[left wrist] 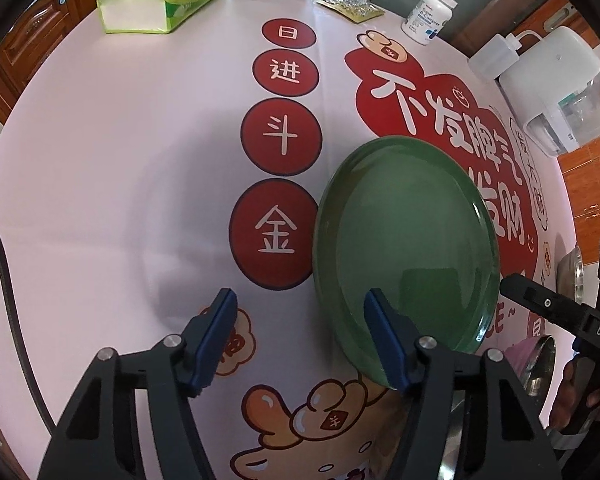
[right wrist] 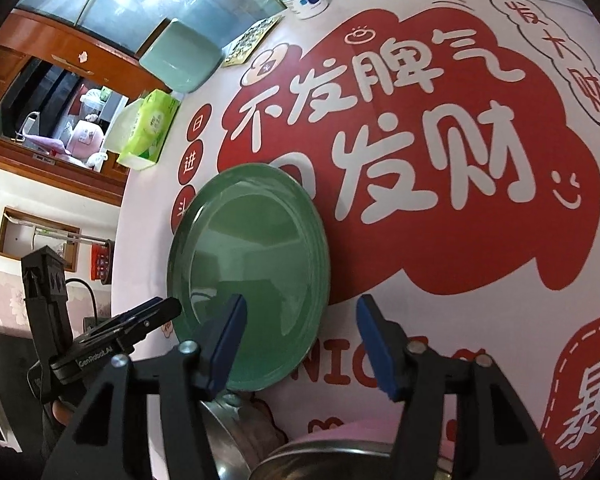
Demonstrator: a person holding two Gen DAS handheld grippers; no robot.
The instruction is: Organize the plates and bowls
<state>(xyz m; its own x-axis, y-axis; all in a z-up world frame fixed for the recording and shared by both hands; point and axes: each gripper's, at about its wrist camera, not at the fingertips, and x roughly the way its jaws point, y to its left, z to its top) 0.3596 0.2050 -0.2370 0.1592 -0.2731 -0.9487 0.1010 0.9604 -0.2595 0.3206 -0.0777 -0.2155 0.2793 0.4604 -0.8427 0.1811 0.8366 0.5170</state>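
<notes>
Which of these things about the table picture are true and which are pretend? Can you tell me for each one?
1. The green plate lies flat on the tablecloth. True.
2. The left tool is squeezing the plate. False: its fingers stand apart with nothing pinched; one blue finger only sits in front of the plate's near edge.
3. A white pill bottle stands upright near the far edge of the table. True.
4. The tissue pack is red. False: it is green and white.
5. The right tool holds a metal bowl. False: it holds nothing; the bowl sits below it at the picture's bottom.
</notes>
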